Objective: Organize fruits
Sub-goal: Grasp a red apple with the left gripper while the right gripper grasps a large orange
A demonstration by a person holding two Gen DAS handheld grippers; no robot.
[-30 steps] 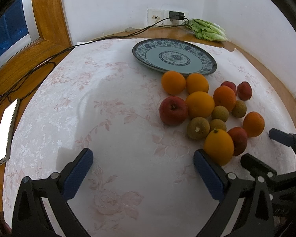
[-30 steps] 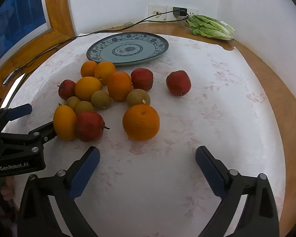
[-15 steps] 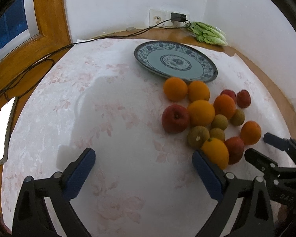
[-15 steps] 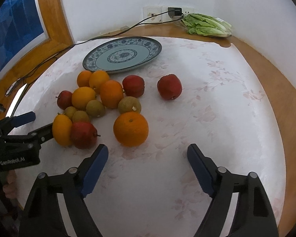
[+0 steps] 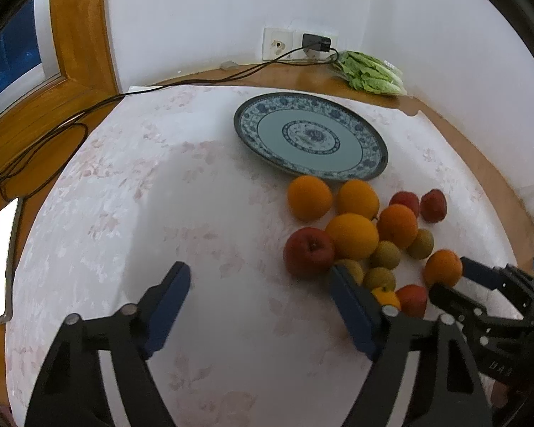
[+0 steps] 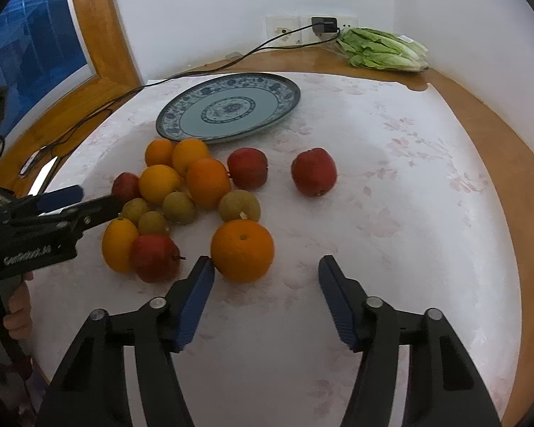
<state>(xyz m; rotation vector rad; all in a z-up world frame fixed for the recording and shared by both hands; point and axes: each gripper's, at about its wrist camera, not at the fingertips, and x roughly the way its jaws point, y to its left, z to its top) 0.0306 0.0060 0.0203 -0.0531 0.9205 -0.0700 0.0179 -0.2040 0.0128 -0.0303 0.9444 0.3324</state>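
Orange (image 6: 242,250) sits just ahead of the empty, closing right claw (image 6: 266,271); centre it between the pads before pinching

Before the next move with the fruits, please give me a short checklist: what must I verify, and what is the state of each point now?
1. Plate free to receive fruit: ok, nothing lies on it.
2. Left gripper empty: ok, its jaws are closing over bare tablecloth.
3. Right gripper lined up on the nearest orange: not ok, jaws are closing but the orange lies ahead of the fingertips, beside the left-hand one.
4. The two grippers apart from each other: ok, a gap shows in both views.
5. Lone apple reachable without disturbing the pile: ok, it lies apart.
6. Fruit away from the table edge: ok.
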